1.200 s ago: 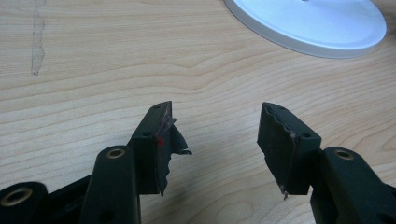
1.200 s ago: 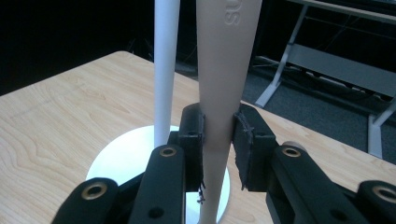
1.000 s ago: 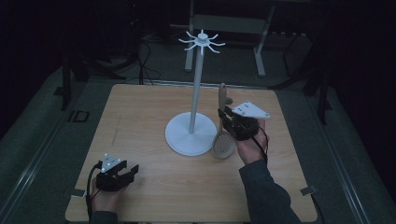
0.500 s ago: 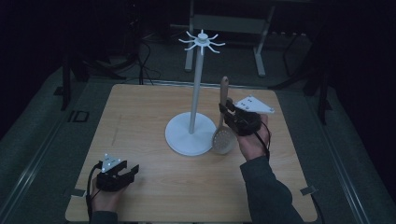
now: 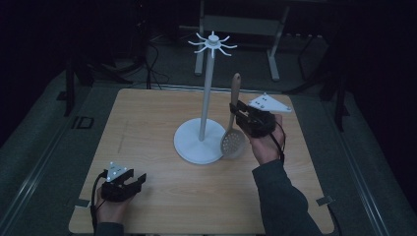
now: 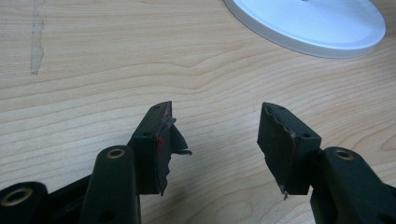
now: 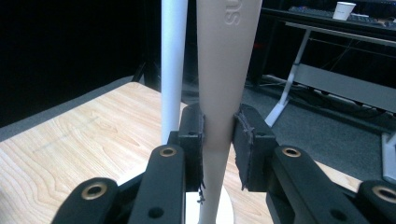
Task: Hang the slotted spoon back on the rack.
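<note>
Slotted spoon [image 5: 233, 130] clamped by handle in right tool [image 5: 239, 114], upright, bowl low, at 3 o'clock of stand [image 5: 206, 103], just beside base. Picked up; not yet hung on hooks [image 5: 212, 43]. Left tool [image 5: 129, 181] wide, empty, resting on worktop [image 5: 147, 123] at 7 o'clock

L tongs [image 5: 139, 178]: black body, grey 3-cornered plate on top w/ small white dots, black cable off the back. L tongs view: two black jaws, brass-ringed screw holes, pads [image 6: 161, 144] frayed and torn at edges, small red mark on the left one. R tongs [image 5: 236, 109]: same black build, grey plate, black cable looping by the wrist. R tongs view: pads [image 7: 246, 144] worn, loose threads. Dark long sleeve [image 5: 282, 201] on R arm; dark cuff [image 5: 109, 229] on L.
</note>
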`<move>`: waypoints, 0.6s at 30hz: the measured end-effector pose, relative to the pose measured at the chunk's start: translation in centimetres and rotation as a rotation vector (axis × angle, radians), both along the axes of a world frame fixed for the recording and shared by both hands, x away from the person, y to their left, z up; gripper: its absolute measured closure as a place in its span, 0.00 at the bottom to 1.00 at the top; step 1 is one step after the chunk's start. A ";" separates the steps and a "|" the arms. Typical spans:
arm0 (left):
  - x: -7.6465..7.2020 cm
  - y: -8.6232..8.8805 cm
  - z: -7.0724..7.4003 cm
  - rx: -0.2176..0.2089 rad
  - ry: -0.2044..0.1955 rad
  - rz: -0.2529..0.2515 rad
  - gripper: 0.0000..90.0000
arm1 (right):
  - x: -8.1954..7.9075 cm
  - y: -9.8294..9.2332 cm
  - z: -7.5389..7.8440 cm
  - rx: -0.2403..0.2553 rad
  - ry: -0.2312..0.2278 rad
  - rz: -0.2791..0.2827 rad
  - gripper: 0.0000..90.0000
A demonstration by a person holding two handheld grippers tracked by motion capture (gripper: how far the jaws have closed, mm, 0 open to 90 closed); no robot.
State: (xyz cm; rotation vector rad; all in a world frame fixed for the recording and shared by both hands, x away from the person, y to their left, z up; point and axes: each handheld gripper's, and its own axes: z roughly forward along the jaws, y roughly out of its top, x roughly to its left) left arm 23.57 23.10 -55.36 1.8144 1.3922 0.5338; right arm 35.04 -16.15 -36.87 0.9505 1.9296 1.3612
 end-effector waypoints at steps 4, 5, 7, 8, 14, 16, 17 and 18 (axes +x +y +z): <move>0.0 0.0 0.0 0.000 0.000 0.000 0.51 | 0.2 -0.3 0.5 0.017 0.000 0.004 0.82; 0.0 0.0 0.0 0.000 0.000 0.000 0.51 | 0.2 -0.3 0.6 0.023 -0.001 0.005 0.82; 0.0 0.0 0.0 0.000 0.000 0.000 0.51 | 0.2 -0.4 0.9 0.031 -0.001 0.008 0.82; 0.0 0.0 0.0 0.000 0.000 -0.001 0.51 | 0.3 -0.5 1.0 0.034 -0.002 0.010 0.82; 0.0 0.0 0.0 0.000 0.000 -0.001 0.51 | 0.4 -0.6 1.5 0.048 -0.004 0.019 0.82; 0.0 0.0 0.0 0.000 0.000 -0.001 0.51 | 0.4 -0.6 1.7 0.055 -0.004 0.023 0.82; 0.0 0.0 0.0 0.000 0.001 -0.001 0.51 | 0.4 -0.6 1.8 0.059 -0.003 0.025 0.82; 0.0 0.0 0.0 0.001 0.001 -0.001 0.51 | 0.4 -0.6 1.9 0.059 -0.004 0.028 0.82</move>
